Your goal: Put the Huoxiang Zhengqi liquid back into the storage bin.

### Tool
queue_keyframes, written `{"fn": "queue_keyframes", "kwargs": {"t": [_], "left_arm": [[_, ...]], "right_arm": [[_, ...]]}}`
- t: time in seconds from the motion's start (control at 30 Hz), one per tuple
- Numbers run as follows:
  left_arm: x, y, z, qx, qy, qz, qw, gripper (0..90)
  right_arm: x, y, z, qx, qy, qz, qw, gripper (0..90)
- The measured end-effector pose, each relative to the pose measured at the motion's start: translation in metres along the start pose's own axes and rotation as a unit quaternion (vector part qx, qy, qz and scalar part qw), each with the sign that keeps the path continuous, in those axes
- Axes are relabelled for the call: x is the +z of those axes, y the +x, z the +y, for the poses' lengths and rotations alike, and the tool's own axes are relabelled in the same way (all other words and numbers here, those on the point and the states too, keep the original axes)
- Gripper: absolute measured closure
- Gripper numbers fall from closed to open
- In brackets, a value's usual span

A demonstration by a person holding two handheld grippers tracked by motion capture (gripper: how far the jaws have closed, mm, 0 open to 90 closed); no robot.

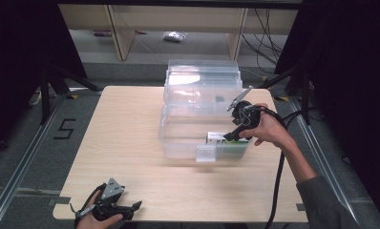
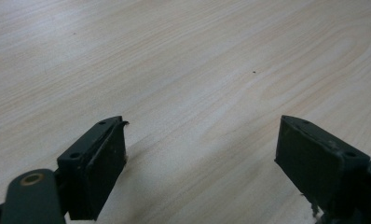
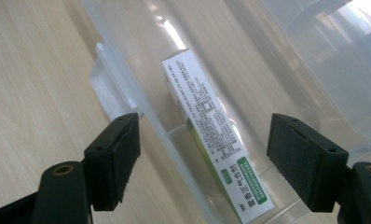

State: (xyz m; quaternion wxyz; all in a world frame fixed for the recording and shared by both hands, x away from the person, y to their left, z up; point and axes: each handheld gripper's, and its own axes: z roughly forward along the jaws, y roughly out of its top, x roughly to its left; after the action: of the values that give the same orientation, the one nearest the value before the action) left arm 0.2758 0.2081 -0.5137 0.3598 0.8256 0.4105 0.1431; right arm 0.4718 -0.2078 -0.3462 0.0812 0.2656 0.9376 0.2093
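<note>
Over the near right corner of the clear plastic bin (image 1: 188,143), the right gripper (image 1: 232,137) is hanging with its jaws spread wide and nothing between them. Seen from the right gripper view, the right gripper (image 3: 203,158) is looking straight down on a white and green medicine box (image 3: 211,140), which is lying inside the bin (image 3: 286,60) close against its near wall, printed side up. From the high view the medicine box (image 1: 226,143) is sitting in the bin's front right part, just below the jaws, and the person's right hand (image 1: 269,129) is wrapping the gripper's body while its cable is trailing off the table edge. Far from this, the left gripper (image 1: 131,207) is resting at the table's (image 1: 126,129) near left corner, jaws released too; the left gripper view is showing the left gripper (image 2: 200,154) open over bare wood (image 2: 183,60).
</note>
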Motion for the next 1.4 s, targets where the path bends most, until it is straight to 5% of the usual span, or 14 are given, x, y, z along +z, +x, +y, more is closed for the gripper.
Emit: {"fn": "queue_keyframes", "kwargs": {"t": [0.37,0.57,0.73,0.77,0.83,0.9,1.4], "left_arm": [[0.0,0.0,0.0,0.0,0.001,0.002,1.0,15.6],[0.0,0.0,0.0,0.001,0.001,0.001,1.0,15.5],[0.0,0.0,0.0,-0.004,0.0,0.003,1.0,15.5],[-0.001,0.0,0.0,0.0,0.004,0.001,1.0,15.6],[0.0,-0.001,0.001,-0.01,-0.004,0.005,0.9999,15.5],[-0.001,0.0,0.001,0.001,0.005,0.001,1.0,15.5],[0.0,-0.001,0.001,-0.009,-0.003,0.004,1.0,15.6]], "right_arm": [[0.001,0.006,-0.011,0.013,-0.018,-0.005,0.9997,26.3],[-0.003,0.017,-0.013,0.045,-0.036,-0.005,0.9983,25.1],[-0.005,0.021,-0.014,0.048,-0.058,-0.009,0.9971,24.3],[-0.006,0.025,-0.014,0.066,-0.051,-0.007,0.9965,23.8],[-0.005,0.027,-0.016,0.052,-0.065,-0.007,0.9965,23.8],[-0.005,0.028,-0.017,0.054,-0.063,-0.006,0.9965,23.2],[0.0,0.041,-0.032,0.067,-0.093,-0.017,0.9933,23.9]]}}
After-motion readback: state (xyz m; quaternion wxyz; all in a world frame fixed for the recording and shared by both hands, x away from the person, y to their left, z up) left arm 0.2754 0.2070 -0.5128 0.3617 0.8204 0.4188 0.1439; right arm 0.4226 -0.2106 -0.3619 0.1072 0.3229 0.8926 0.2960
